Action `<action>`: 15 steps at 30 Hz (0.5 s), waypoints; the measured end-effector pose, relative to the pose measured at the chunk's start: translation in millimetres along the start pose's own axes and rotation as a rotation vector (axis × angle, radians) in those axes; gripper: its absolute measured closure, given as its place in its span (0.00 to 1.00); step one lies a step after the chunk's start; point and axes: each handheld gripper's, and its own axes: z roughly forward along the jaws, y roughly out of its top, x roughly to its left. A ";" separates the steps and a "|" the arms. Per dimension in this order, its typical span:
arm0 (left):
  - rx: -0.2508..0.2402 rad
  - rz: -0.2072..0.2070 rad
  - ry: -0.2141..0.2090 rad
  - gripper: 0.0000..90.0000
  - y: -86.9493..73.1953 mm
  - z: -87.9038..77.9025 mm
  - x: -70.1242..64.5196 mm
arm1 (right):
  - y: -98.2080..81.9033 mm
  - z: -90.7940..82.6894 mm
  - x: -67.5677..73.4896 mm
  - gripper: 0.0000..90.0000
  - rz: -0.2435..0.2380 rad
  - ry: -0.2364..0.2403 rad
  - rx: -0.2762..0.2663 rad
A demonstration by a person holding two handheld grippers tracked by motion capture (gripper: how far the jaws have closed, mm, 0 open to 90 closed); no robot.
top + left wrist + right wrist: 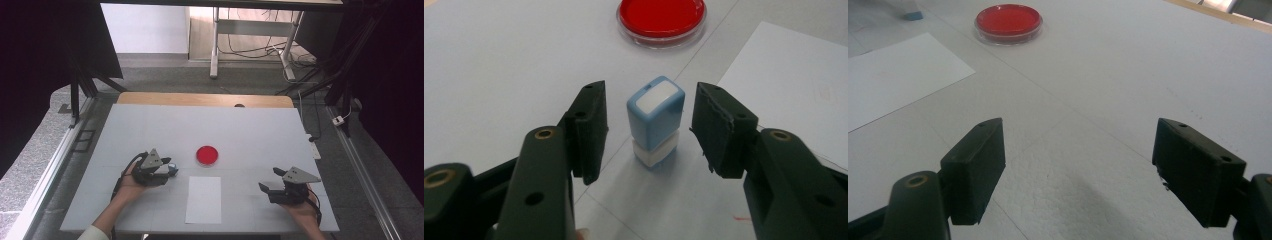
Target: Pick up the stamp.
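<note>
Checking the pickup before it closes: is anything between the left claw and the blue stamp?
Nothing visible. The blue stamp stands upright on the table between the left claw's jaws, with bare gaps either side; the red ink pad lies well beyond.

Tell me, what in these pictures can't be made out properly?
- Blue stamp: its printing face rests on the table in the left gripper view, so the design is hidden.
- Same stamp in the high view: the left gripper covers most of it.
- Sheet of paper: cut off by the right edge of the left gripper view, and any marks are too faint.
- Red ink pad: too small in the high view for detail.
</note>
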 end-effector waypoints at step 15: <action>-0.021 0.031 -0.024 0.71 0.8 2.0 -1.0 | -0.3 0.3 -0.5 0.24 0.003 -0.009 0.007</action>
